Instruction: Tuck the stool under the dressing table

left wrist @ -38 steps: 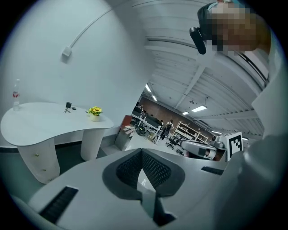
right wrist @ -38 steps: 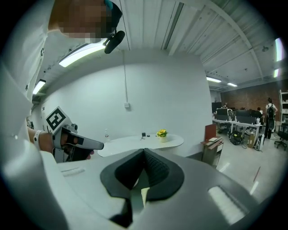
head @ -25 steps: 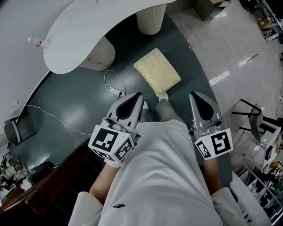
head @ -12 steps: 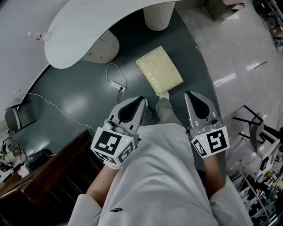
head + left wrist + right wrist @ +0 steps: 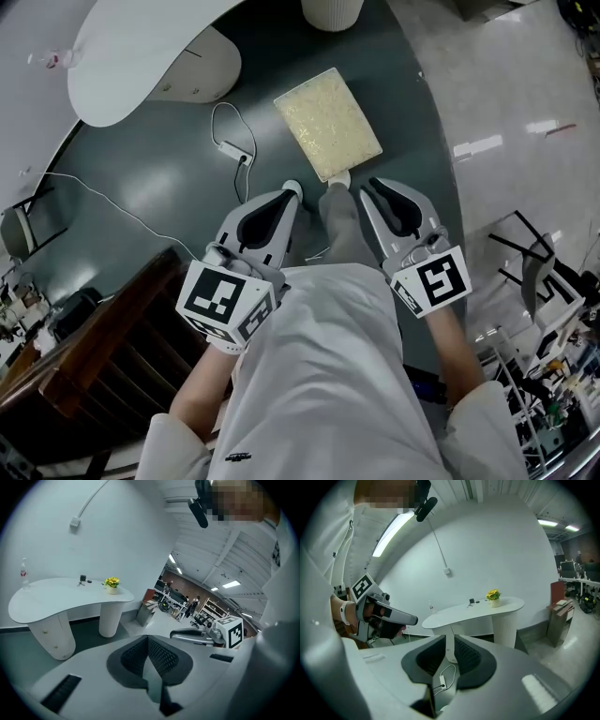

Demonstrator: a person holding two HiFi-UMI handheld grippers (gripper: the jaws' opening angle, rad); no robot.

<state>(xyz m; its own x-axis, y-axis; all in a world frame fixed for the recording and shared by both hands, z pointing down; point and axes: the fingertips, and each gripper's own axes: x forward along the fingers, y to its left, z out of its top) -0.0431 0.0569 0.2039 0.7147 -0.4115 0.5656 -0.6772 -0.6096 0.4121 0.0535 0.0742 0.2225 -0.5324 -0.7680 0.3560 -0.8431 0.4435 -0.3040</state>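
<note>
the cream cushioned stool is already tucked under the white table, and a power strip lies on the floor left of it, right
Not quite. The stool is not tucked under the dressing table: the head view shows it standing out on the dark floor, apart from the table. The rest holds: the power strip does lie on the floor to the stool's left.

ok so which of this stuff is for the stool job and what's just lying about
For the job:
stool
dressing table

Just lying about:
power strip with its cable
flower pot
bottle
dark wooden furniture
</note>
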